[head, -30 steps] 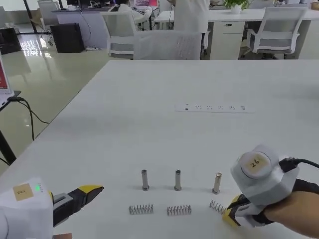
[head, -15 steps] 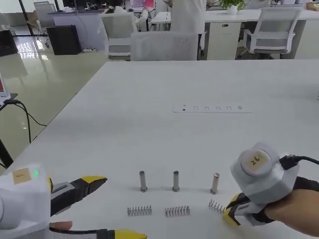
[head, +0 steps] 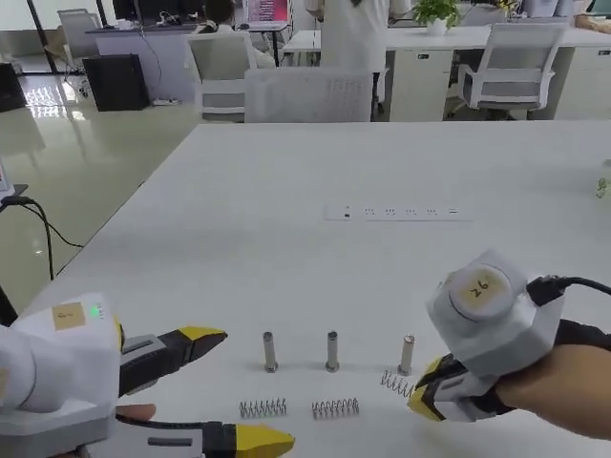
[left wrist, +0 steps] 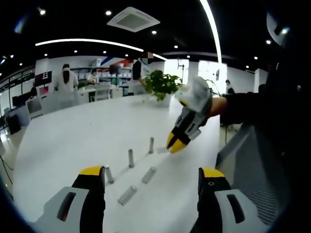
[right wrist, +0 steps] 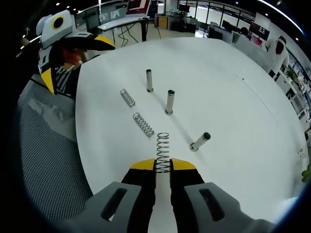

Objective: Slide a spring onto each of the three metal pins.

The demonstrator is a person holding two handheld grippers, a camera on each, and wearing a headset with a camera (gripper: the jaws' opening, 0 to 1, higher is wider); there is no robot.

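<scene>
**Q:** What does the bench hold?
**A:** Your white table (head: 239, 248) carries three metal pins, upright in one row: left pin (head: 269, 351), middle pin (head: 331, 350), right pin (head: 407, 354). Every shaft is bare.

**Q:** Where are the springs?
**A:** Two lie flat in front of the row. The first spring (head: 263, 408) is before the left pin and the second spring (head: 335, 408) is before the middle pin, each apart from its pin. The third spring (right wrist: 163, 145) is in your right gripper (right wrist: 163, 165).

**Q:** Jaw state?
**A:** Right: the jaws are nearly closed and pinch the third spring by one end. The coil sticks straight out ahead, its free end near the right pin's base. Cannot tell whether it touches the table. Left: your left gripper (left wrist: 151, 174) has its jaws spread wide with nothing between them. It sits left of the row.

**Q:** How do the parts look?
**A:** The pins are short, shiny grey cylinders. The springs are thin bright wire in open coils.
</scene>
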